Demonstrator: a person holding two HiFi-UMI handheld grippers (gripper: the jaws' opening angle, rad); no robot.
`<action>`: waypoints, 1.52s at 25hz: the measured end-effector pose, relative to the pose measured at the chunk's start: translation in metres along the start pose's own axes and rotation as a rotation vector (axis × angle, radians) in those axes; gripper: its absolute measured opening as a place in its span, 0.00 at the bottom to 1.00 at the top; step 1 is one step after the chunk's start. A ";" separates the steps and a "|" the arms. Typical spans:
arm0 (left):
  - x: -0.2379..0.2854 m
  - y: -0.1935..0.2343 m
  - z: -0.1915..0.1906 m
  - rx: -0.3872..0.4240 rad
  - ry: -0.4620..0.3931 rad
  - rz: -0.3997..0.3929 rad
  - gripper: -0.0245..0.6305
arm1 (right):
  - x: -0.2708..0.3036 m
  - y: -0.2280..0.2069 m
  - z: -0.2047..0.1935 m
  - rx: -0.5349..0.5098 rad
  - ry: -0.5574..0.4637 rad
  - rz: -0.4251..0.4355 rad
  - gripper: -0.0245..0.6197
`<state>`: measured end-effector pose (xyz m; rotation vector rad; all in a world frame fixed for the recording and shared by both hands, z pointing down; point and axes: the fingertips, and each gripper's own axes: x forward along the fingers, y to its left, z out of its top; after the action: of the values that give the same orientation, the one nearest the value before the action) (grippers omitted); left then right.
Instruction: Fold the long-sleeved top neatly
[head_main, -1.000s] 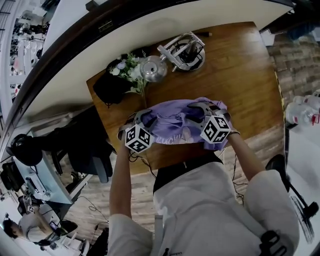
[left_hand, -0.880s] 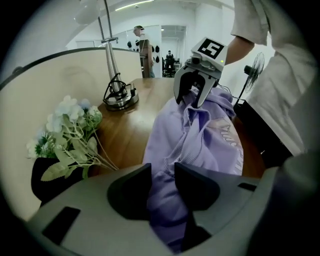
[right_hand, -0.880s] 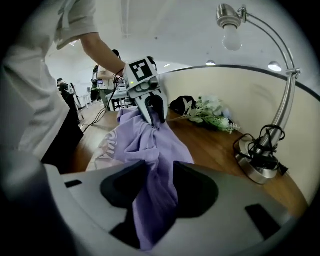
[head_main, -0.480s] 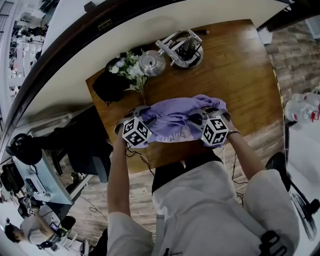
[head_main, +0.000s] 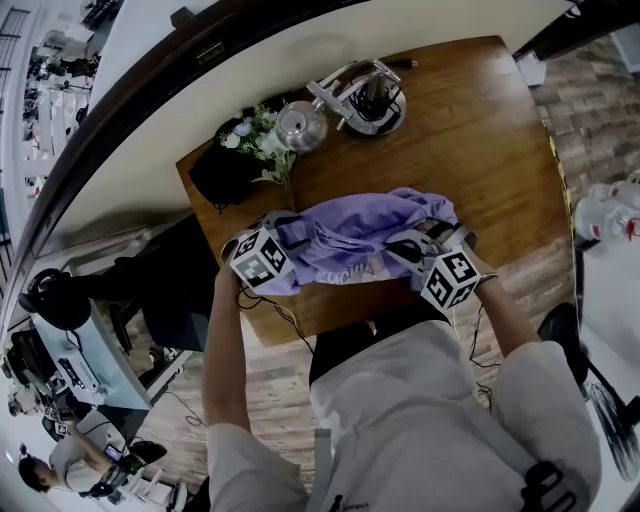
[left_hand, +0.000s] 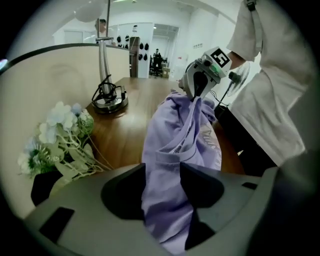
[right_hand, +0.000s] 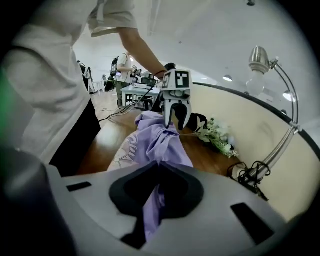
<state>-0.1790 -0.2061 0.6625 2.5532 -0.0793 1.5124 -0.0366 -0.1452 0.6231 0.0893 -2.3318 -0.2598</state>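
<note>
Table (head_main: 480, 110); top (head_main: 360, 235) in just-closed right jaws

Flowers (head_main: 258, 138), desk lamp (head_main: 372, 98), poss. dark bag (head_main: 215, 175)

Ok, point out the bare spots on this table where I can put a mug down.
Bare wood: the right side of the table, from the lamp base to the near edge, beside the purple top; also the strip between top and lamp. Crowded: the far left corner, with flowers and silver pot.
</note>
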 end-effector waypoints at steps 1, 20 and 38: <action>0.001 0.000 0.001 0.026 0.030 -0.034 0.37 | -0.005 0.001 0.003 -0.017 -0.001 -0.004 0.07; -0.006 -0.015 0.028 0.020 0.093 -0.207 0.09 | -0.038 -0.030 -0.006 0.241 -0.067 -0.161 0.07; -0.116 -0.071 0.053 -0.319 -0.277 0.506 0.09 | -0.095 -0.041 0.058 0.314 -0.071 -0.469 0.07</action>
<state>-0.1798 -0.1505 0.5281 2.5618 -0.9806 1.1357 -0.0126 -0.1621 0.5085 0.7970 -2.3782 -0.1237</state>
